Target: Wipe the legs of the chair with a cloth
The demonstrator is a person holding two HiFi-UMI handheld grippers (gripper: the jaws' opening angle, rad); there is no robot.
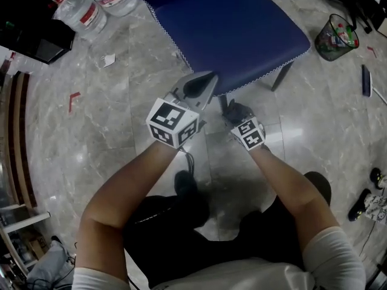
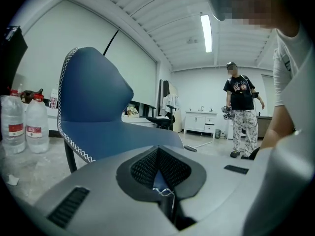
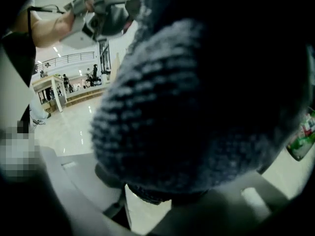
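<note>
The blue chair (image 1: 230, 29) stands ahead of me, with one dark leg (image 1: 279, 77) at its right front corner and another leg (image 1: 222, 103) just under the seat edge. My right gripper (image 1: 238, 117) is shut on a dark grey knitted cloth (image 1: 236, 110), held against that nearer leg. In the right gripper view the cloth (image 3: 197, 107) fills almost the whole picture and hides the leg. My left gripper (image 1: 202, 84) hovers at the seat's front edge, jaws shut, nothing held. The left gripper view shows the chair (image 2: 93, 107) and a leg (image 2: 70, 157) to the left of the left gripper (image 2: 158, 168).
Water bottles (image 1: 91, 5) and a black box (image 1: 33, 29) sit on the marble floor at the far left. A mesh waste bin (image 1: 336, 38) stands at the far right. Shoes (image 1: 370, 201) lie at the right edge. A person (image 2: 241, 114) stands further off in the room.
</note>
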